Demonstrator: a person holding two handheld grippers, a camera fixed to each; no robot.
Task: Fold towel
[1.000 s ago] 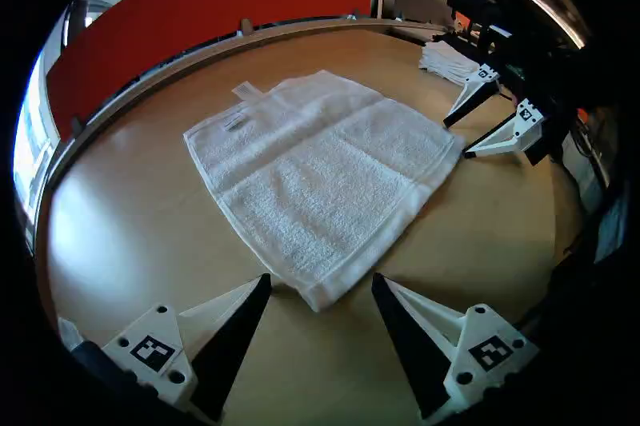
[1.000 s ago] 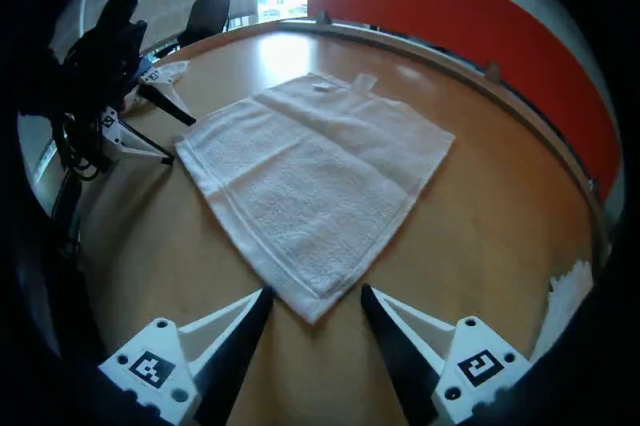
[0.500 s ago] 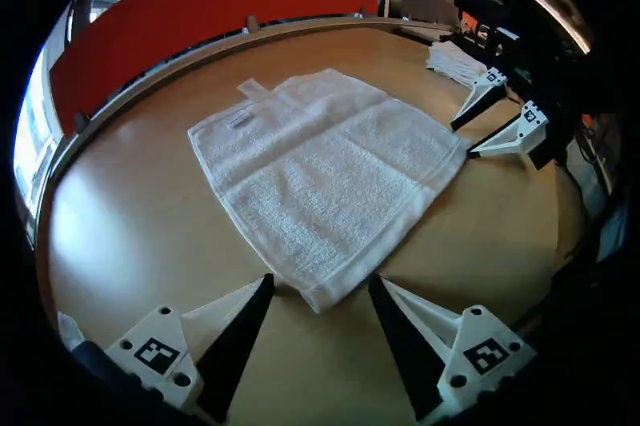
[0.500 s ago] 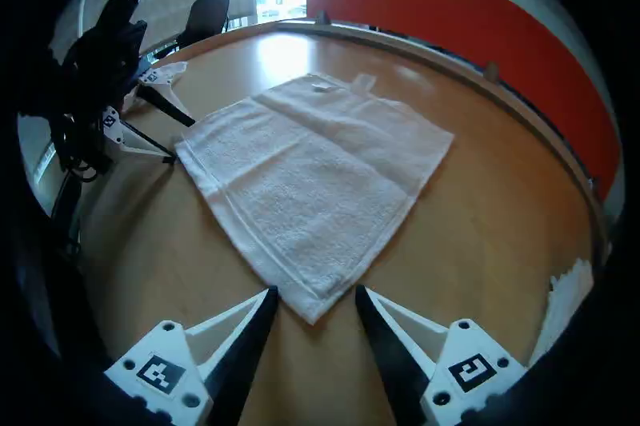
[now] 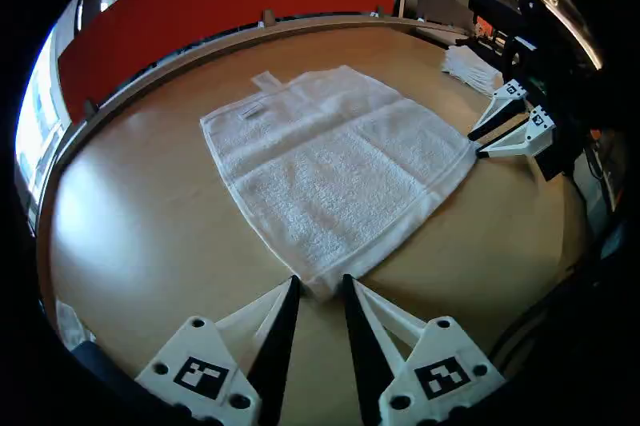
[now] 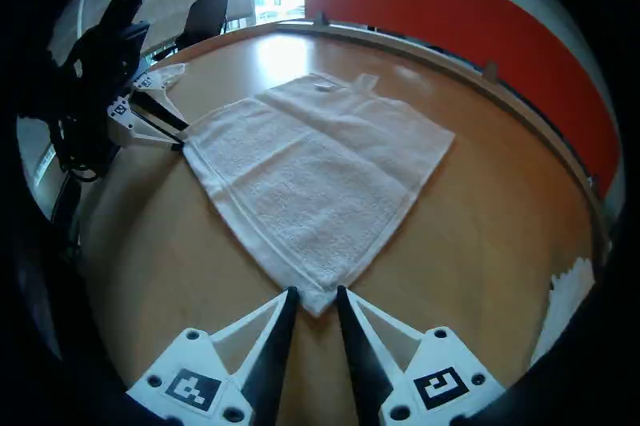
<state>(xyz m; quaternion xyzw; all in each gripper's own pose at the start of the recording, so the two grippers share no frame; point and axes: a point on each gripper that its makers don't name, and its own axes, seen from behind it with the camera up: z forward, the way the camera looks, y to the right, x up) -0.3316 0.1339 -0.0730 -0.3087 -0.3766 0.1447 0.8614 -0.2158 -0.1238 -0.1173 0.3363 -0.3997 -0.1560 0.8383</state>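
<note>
Now: towel [image 5: 336, 162] lies flat on table [image 5: 144, 210]; left gripper [image 5: 318, 286] pinches one corner, right gripper [image 6: 316, 298] pinches the adjacent corner, jaws close together on cloth.

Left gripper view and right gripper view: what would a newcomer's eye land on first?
A white towel lies spread on the wooden table, before a bright red panel. The left gripper and the right gripper each have their fingers either side of a towel corner, on neighbouring corners.
</note>
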